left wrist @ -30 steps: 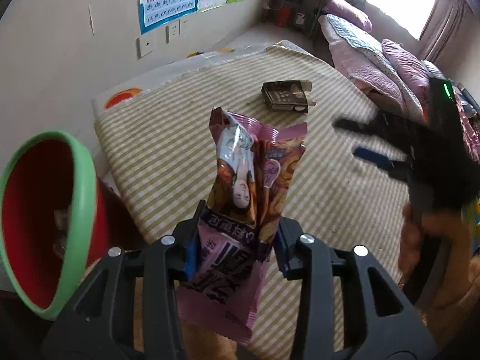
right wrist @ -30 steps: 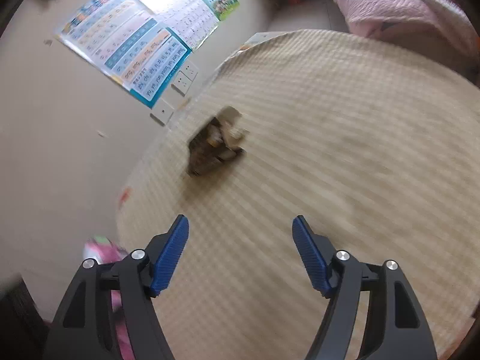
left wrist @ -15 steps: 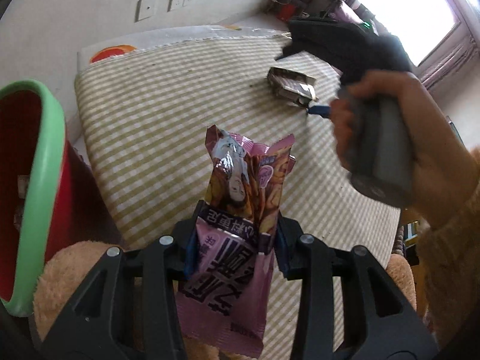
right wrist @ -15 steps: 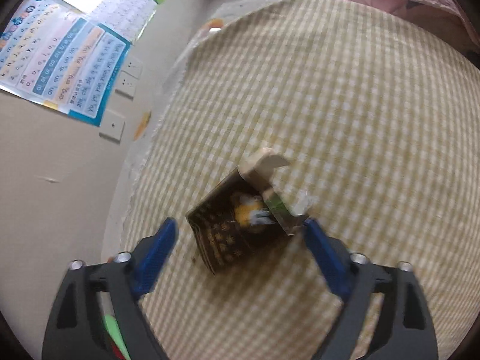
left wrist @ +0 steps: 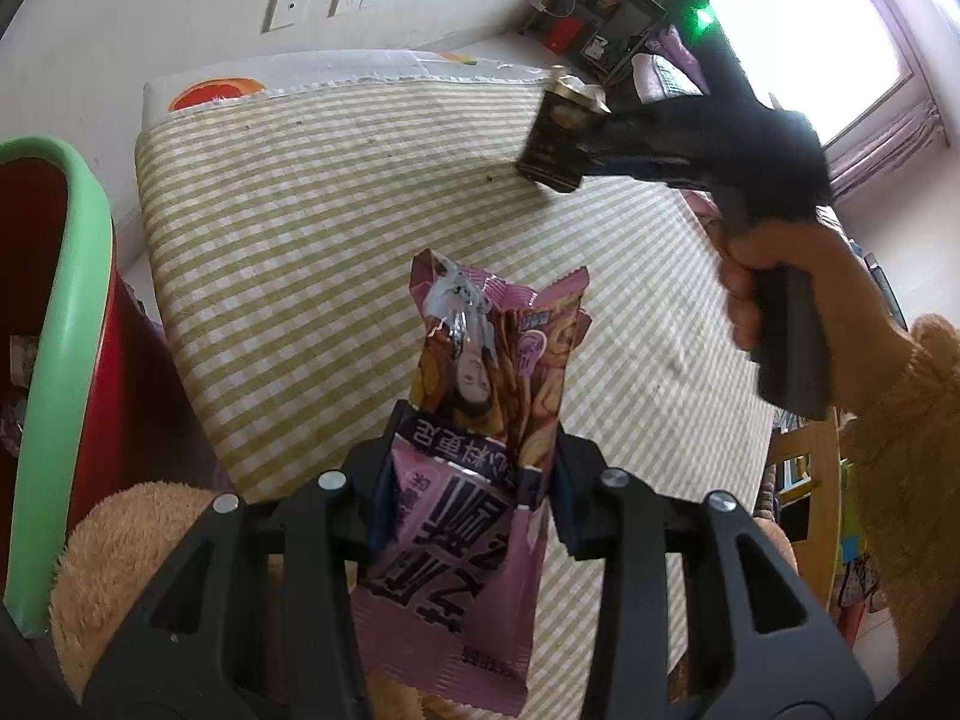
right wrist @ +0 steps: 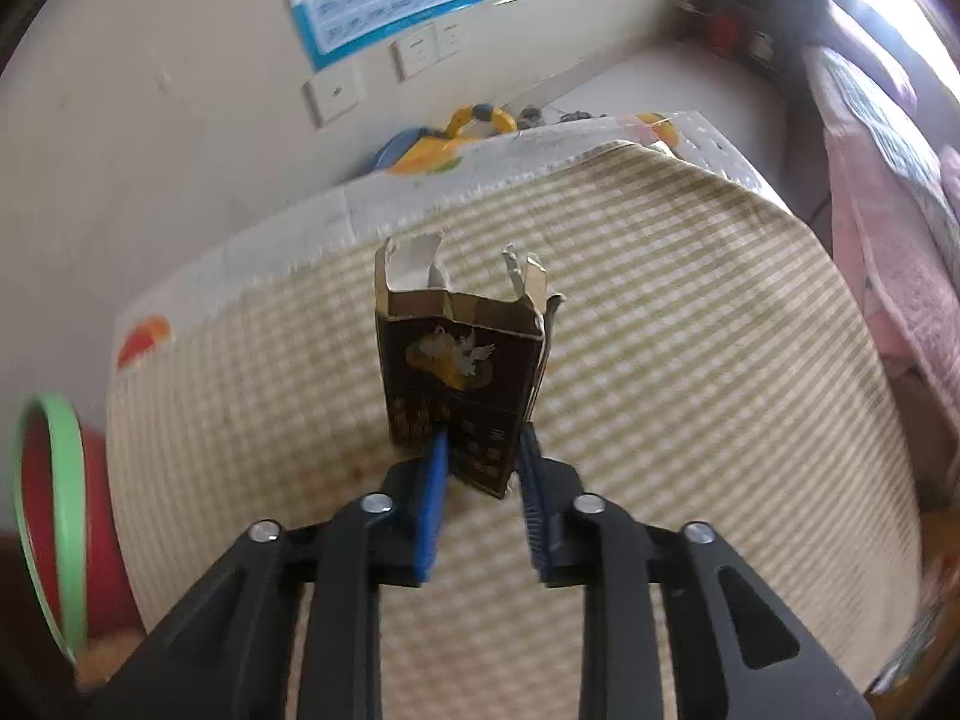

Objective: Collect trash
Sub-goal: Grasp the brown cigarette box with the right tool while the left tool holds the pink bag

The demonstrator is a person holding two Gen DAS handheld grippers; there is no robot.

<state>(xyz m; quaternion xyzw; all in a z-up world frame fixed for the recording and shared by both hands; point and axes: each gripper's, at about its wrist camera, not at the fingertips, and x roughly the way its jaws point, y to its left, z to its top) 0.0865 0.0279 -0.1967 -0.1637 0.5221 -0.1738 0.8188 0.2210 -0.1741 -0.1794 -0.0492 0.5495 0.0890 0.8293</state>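
Left gripper (left wrist: 471, 474): bottom centre of the left wrist view, jaws closed on a pink wrapper (left wrist: 480, 420) printed with a face and dark characters; the wrapper stands up out of the fingers and its lower end hangs below them, over the checked cloth (left wrist: 300, 228). Right gripper (right wrist: 480, 468): lower centre of the right wrist view, blue pads (right wrist: 435, 480) pinched narrow on the lower edge of a dark box (right wrist: 459, 372) with a torn-open top and a gold emblem; the box is held upright above the cloth (right wrist: 690, 360). In the left wrist view the same gripper (left wrist: 576, 150) and box (left wrist: 555, 138) appear at upper right, with a hand (left wrist: 774, 294) on the grip below, a green light lit at the top of the unit. Bin (left wrist: 78, 312): red with a green rim, at the left edge of the left wrist view beside the cloth; also at lower left of the right wrist view (right wrist: 60, 480). Wall (right wrist: 180, 90): posters and sockets at the top of both views. Pink bedding (right wrist: 888, 228): right edge of the right wrist view.
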